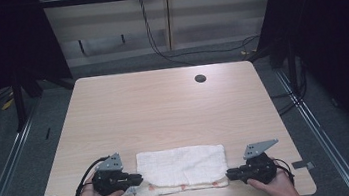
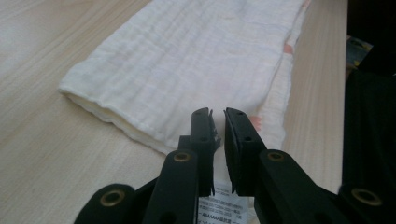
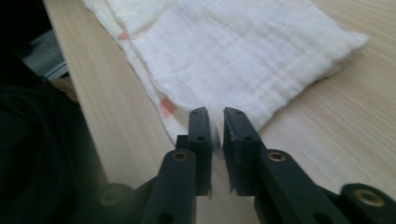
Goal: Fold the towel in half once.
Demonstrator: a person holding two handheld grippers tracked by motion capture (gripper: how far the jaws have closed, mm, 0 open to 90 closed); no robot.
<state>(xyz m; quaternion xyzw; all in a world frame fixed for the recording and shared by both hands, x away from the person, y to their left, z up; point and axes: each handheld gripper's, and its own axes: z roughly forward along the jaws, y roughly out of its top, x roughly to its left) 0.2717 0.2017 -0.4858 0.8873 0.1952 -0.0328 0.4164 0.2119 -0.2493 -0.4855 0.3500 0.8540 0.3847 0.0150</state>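
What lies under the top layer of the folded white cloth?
Under the folded white cloth's top layer, a lower layer with pale red marks sticks out along the near edge, and a printed label at its left end. The covered rest is hidden.

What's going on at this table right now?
A person holds a gripper in each hand at the two ends of a folded white towel lying near the front edge of the wooden table. The left gripper sits at the towel's left end, the right gripper at its right end. Each pair of jaws stands slightly apart, with towel edge between them.
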